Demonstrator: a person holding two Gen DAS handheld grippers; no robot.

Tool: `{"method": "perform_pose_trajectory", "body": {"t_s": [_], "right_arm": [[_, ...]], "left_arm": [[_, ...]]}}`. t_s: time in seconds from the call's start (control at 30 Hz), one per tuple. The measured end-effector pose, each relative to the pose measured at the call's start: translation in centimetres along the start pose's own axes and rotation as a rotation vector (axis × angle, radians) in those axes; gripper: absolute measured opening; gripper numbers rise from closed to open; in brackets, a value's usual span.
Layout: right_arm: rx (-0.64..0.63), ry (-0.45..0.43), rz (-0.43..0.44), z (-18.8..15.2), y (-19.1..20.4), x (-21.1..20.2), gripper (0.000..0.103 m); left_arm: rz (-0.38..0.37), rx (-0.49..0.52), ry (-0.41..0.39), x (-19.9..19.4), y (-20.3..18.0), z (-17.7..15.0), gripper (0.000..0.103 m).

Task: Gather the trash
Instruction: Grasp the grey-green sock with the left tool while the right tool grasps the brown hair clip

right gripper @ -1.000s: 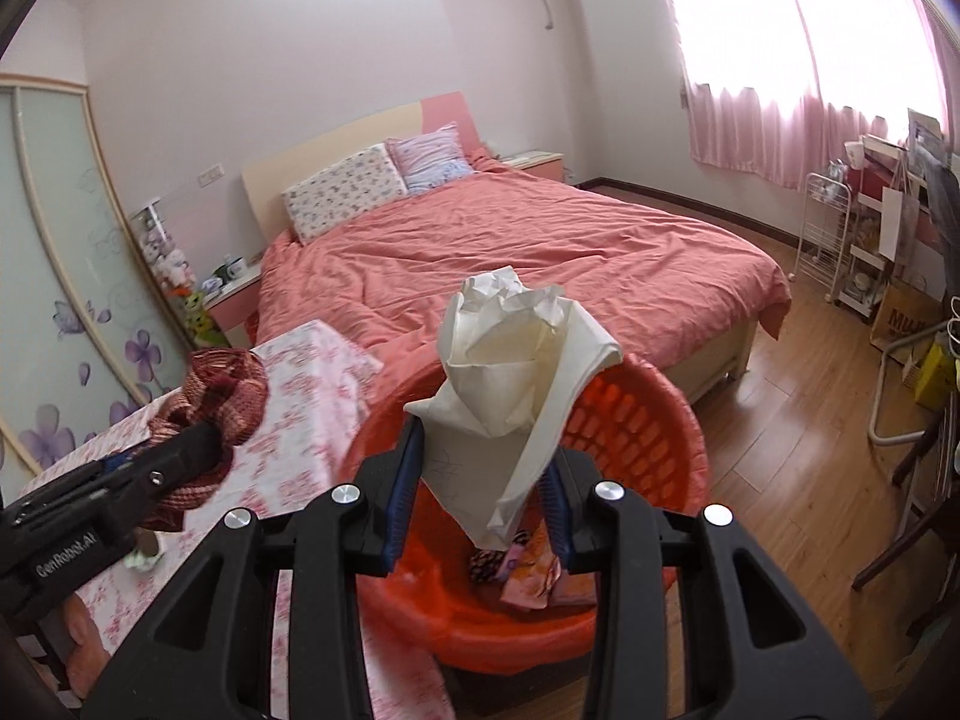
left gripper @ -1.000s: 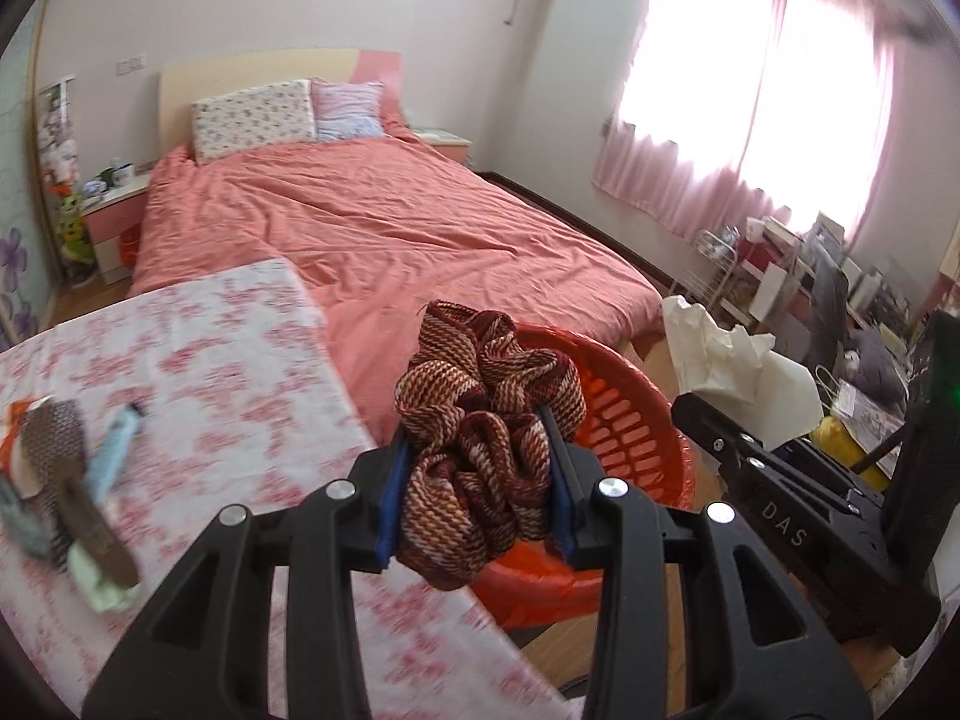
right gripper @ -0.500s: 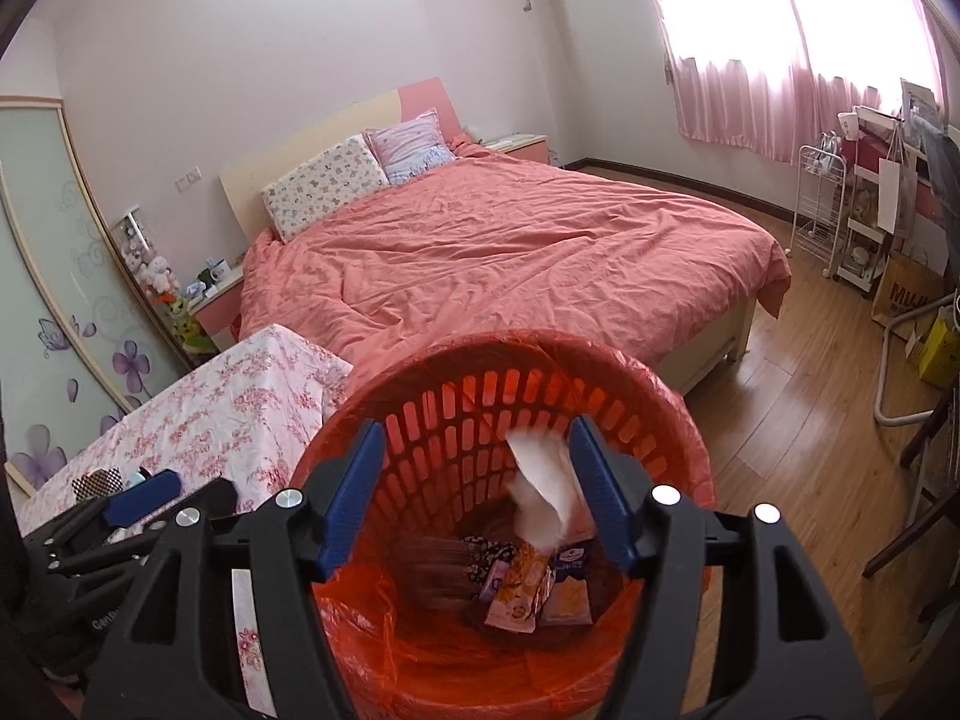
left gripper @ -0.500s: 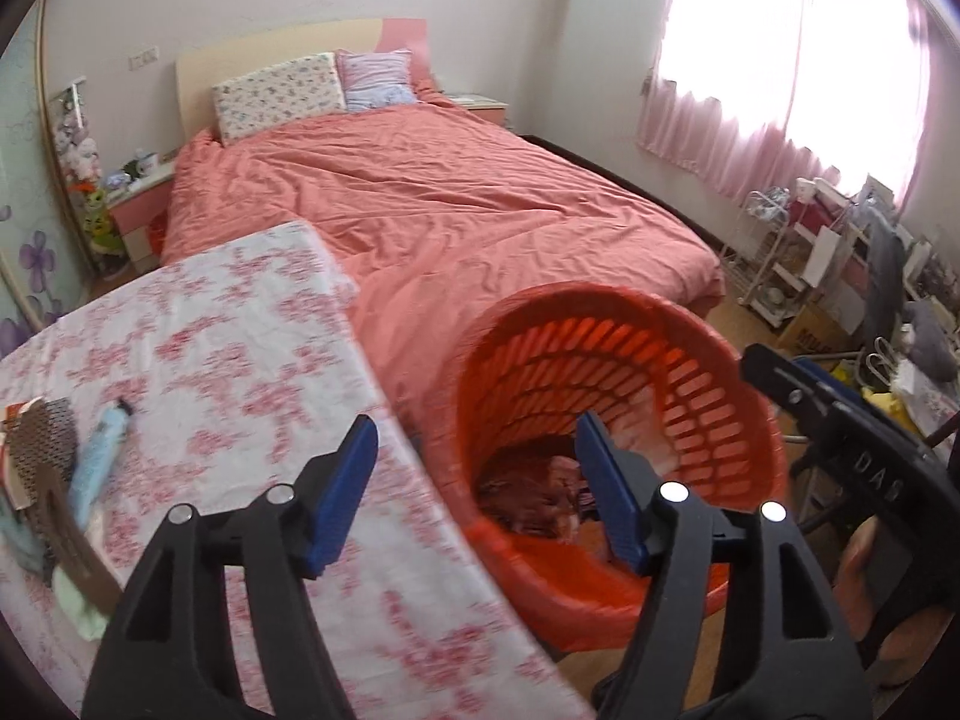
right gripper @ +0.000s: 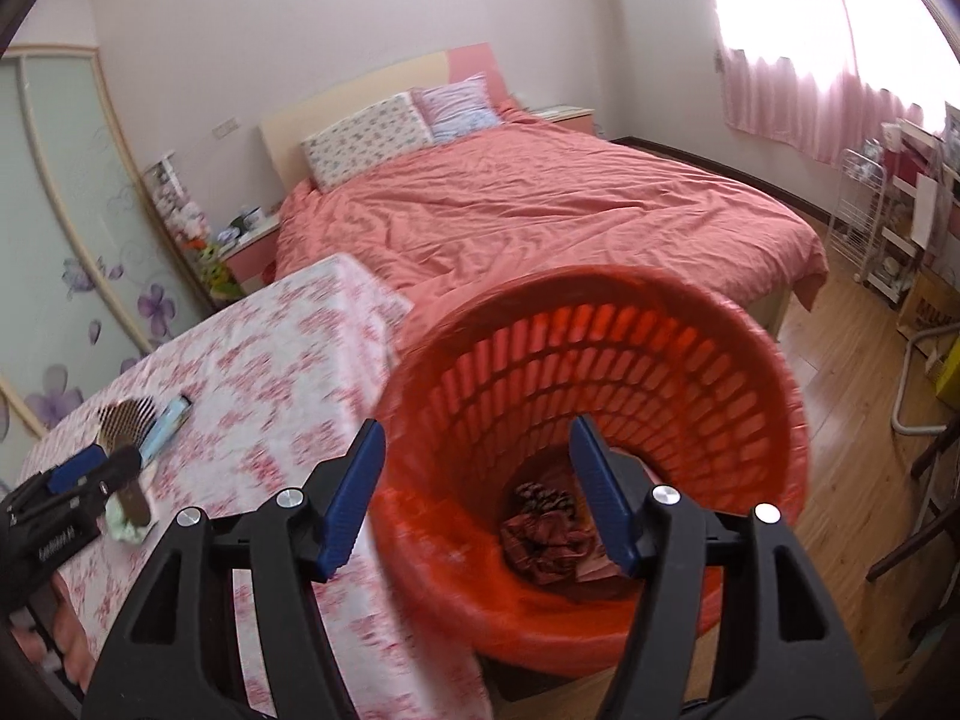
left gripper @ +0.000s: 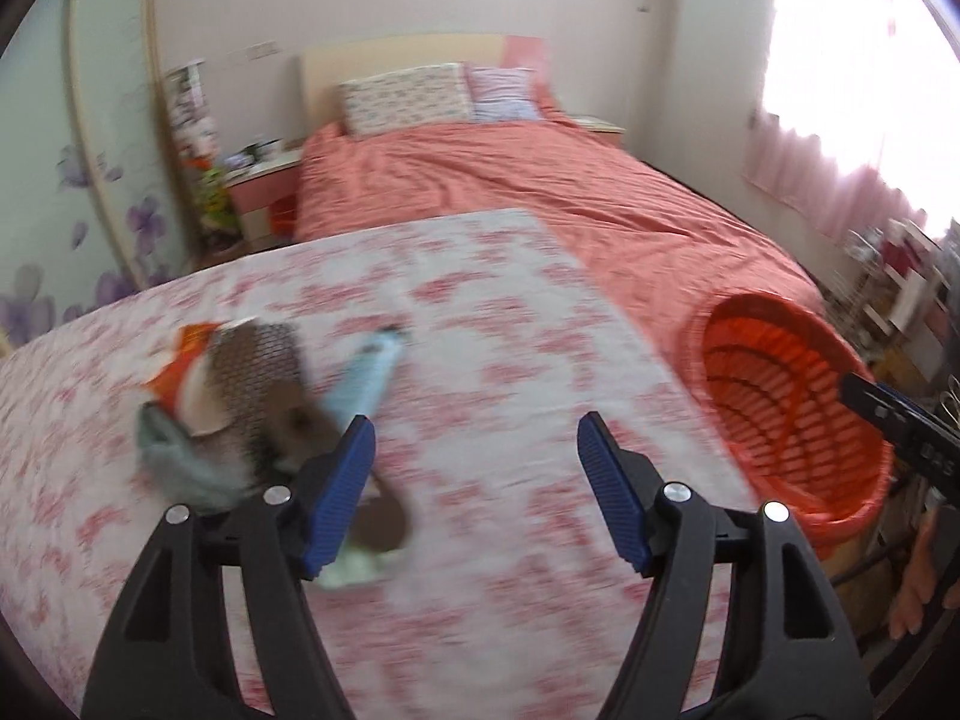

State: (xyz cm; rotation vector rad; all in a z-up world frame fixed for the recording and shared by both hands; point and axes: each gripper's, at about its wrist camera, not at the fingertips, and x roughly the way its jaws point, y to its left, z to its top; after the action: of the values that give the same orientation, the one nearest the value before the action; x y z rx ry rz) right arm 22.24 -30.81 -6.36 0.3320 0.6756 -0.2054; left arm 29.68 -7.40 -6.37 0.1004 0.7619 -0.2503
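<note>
My left gripper [left gripper: 477, 489] is open and empty above the floral tablecloth [left gripper: 492, 312], just right of a blurred pile of trash [left gripper: 240, 414]: a light blue tube [left gripper: 369, 381], a brown mesh piece, orange wrapper and pale green scraps. My right gripper [right gripper: 477, 495] is open and empty over the orange basket [right gripper: 600, 336], which holds the brown woven cloth [right gripper: 540, 531]. The basket [left gripper: 786, 414] stands right of the table in the left wrist view. The left gripper [right gripper: 72, 495] shows at the left edge of the right wrist view.
A bed with a salmon cover [right gripper: 540, 210] lies behind the table and basket. A nightstand [left gripper: 258, 192] stands at the bed's left. Racks and clutter [right gripper: 888, 204] line the window wall on the right, over wooden floor [right gripper: 852, 372].
Both grippers opened and dropped the woven cloth and the white bag into the basket. The left gripper then swung left over the table toward the trash pile.
</note>
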Motion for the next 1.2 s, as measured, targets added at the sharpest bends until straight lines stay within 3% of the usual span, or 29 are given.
{"method": "perform_pose_trajectory", "body": {"t_s": [0.23,0.4,0.5,0.57,0.7,0.93,1.2], "right_arm": [[-0.113,0.05,0.053,-1.9,5.2,0.7,0.061],[-0.154,0.084,0.089,-3.1,8.1,1.2,0.06],[-0.171,0.092,0.103,-3.3,9.5,1.4,0.06],[-0.183,0.096,0.114,-3.5,10.4,1.4,0.059],[-0.204,0.098,0.145,-3.8,12.2,1.3,0.058],[-0.228,0.141,0.244,-4.6,17.0,2.8,0.051],[-0.27,0.168,0.317,-4.6,23.5,5.1,0.051]], "left_arm": [[0.204,-0.205,0.036,0.8,11.4,-1.1,0.068],[0.202,-0.316,0.118,3.3,16.0,-1.5,0.063],[0.184,-0.323,0.146,4.5,16.2,-1.6,0.047],[0.193,-0.308,0.153,4.9,16.3,-1.7,0.027],[0.168,-0.301,0.15,4.0,16.8,-2.8,0.011],[0.17,-0.278,0.169,1.2,19.4,-6.0,0.011],[0.156,-0.304,0.158,0.0,20.9,-7.0,0.024]]}}
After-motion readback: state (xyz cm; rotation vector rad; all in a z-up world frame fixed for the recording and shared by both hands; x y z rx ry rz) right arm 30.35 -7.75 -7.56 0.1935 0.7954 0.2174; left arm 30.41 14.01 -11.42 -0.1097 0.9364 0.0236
